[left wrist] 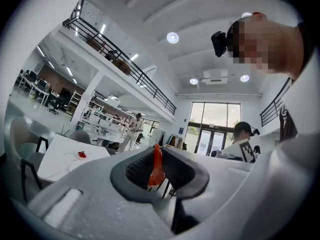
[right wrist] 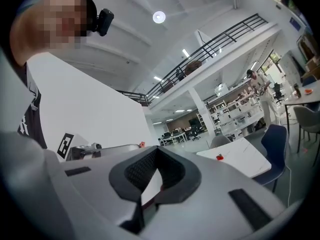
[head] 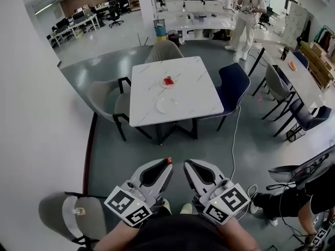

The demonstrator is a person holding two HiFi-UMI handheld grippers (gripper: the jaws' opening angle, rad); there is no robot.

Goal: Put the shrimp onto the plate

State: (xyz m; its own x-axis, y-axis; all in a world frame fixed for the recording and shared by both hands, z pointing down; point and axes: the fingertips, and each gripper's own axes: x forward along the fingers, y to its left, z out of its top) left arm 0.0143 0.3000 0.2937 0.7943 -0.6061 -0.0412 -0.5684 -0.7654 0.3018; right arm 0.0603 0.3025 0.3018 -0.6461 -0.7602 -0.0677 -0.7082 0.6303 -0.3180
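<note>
The red shrimp [head: 168, 81] lies on a small dish in the middle of a white marble-look table [head: 193, 90], well ahead of me. An empty white plate [head: 166, 105] sits nearer on the same table. Both grippers are held low against my body, far from the table. The left gripper [head: 168, 164] has its jaws together, with a small red-orange sliver showing at the tips [left wrist: 157, 160]; what it is I cannot tell. The right gripper [head: 186, 164] is shut with nothing in it [right wrist: 157, 170]. The shrimp [left wrist: 81, 154] and the shrimp [right wrist: 219, 157] show as tiny red dots in the gripper views.
Chairs ring the table: a beige one [head: 164, 50] behind, a blue one [head: 233, 82] at right, a grey one [head: 104, 101] at left. A cable [head: 233, 140] runs over the floor. A person [head: 246, 14] stands at the back; another sits at lower right [head: 293, 192].
</note>
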